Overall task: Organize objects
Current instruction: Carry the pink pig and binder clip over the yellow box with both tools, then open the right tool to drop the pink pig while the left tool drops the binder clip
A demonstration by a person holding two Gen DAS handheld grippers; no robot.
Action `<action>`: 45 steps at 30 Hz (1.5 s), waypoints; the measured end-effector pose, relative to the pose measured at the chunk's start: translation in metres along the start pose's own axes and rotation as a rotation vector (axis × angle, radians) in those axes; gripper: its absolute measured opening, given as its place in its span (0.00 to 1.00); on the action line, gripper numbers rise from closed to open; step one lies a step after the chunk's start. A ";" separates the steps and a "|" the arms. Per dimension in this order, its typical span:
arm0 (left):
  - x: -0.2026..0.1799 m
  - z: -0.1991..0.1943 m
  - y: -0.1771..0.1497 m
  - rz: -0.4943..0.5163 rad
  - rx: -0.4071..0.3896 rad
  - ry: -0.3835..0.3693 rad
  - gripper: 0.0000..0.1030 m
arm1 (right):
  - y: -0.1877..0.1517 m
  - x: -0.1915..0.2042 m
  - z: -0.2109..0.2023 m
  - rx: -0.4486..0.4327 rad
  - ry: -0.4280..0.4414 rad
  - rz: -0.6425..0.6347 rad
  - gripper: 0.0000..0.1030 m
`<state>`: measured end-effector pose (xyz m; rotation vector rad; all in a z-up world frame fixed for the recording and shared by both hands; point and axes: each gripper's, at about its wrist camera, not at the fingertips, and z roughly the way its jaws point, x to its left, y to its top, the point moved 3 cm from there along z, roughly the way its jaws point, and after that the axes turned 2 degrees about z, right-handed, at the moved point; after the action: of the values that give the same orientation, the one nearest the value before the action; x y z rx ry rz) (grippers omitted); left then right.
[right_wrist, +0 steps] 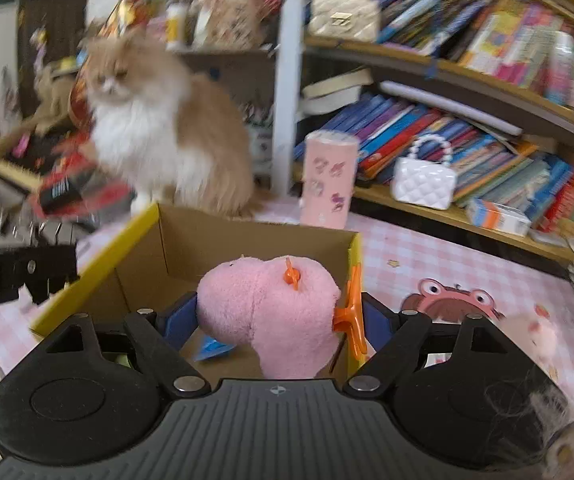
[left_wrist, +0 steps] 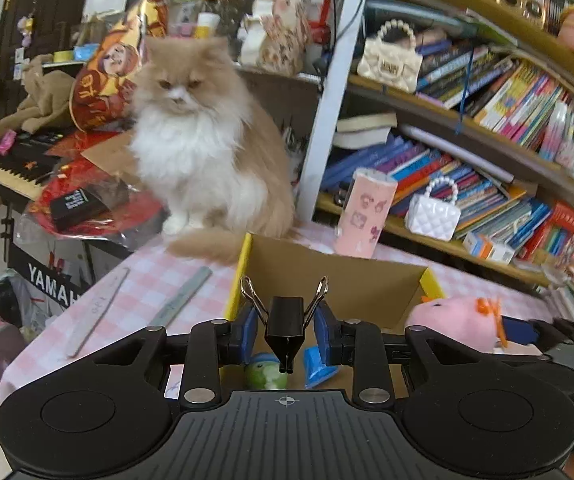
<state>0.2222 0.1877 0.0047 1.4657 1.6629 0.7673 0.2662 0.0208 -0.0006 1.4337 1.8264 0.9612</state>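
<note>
My left gripper [left_wrist: 287, 326] is shut on a black binder clip [left_wrist: 286, 312], whose silver handles stick up between the blue pads. It hangs over an open cardboard box with a yellow rim [left_wrist: 351, 280]. A green toy [left_wrist: 265, 374] and a blue item [left_wrist: 317, 364] lie in the box. My right gripper [right_wrist: 277, 316] is shut on a pink plush toy [right_wrist: 271, 304] with orange parts, held above the near right part of the box [right_wrist: 207, 240]. That plush [left_wrist: 455, 320] also shows at the right of the left wrist view. The left gripper [right_wrist: 19, 276] appears blurred at the left edge.
A fluffy orange and white cat [left_wrist: 199, 140] sits on the pink checked tablecloth [left_wrist: 147, 280] just behind the box. A pink tumbler [left_wrist: 363, 216] stands behind the box's right side. Two flat files [left_wrist: 185, 296] lie to the left. Bookshelves [left_wrist: 467, 132] fill the right, a keyboard [left_wrist: 7, 168] the left.
</note>
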 end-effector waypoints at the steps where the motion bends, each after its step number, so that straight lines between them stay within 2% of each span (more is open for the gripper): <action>1: -0.002 0.006 0.000 0.006 0.009 0.004 0.28 | 0.000 -0.001 0.010 0.016 0.008 -0.014 0.79; 6: -0.011 0.036 -0.004 0.040 0.060 0.028 0.28 | -0.004 0.000 0.053 0.108 0.065 -0.088 0.79; 12: -0.015 0.064 -0.011 0.087 0.119 0.055 0.28 | -0.009 0.009 0.085 0.206 0.127 -0.210 0.79; 17: -0.017 0.077 -0.015 0.098 0.159 0.059 0.28 | -0.008 0.016 0.090 0.231 0.158 -0.284 0.80; 23: -0.016 0.081 -0.020 0.098 0.180 0.061 0.31 | -0.009 0.016 0.090 0.244 0.172 -0.294 0.80; 24: -0.016 0.081 -0.020 0.099 0.183 0.059 0.35 | -0.009 0.016 0.090 0.243 0.170 -0.289 0.81; 25: -0.016 0.080 -0.020 0.098 0.186 0.059 0.46 | -0.009 0.015 0.089 0.242 0.167 -0.282 0.81; 30: -0.015 0.065 -0.013 0.085 0.136 0.043 0.66 | -0.006 0.010 0.085 0.204 0.156 -0.222 0.83; 35: -0.015 0.038 -0.005 0.093 0.067 0.033 0.67 | -0.004 0.009 0.071 0.181 0.141 -0.185 0.83; 39: -0.011 0.013 -0.003 0.081 0.027 0.035 0.67 | 0.001 0.011 0.047 0.118 0.128 -0.147 0.83; 45: 0.003 -0.025 -0.006 0.057 -0.024 0.047 0.74 | 0.002 0.022 0.001 0.017 0.078 -0.146 0.83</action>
<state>0.1974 0.1915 0.0121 1.4940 1.6477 0.8556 0.2635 0.0427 0.0002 1.2689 1.9709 0.9409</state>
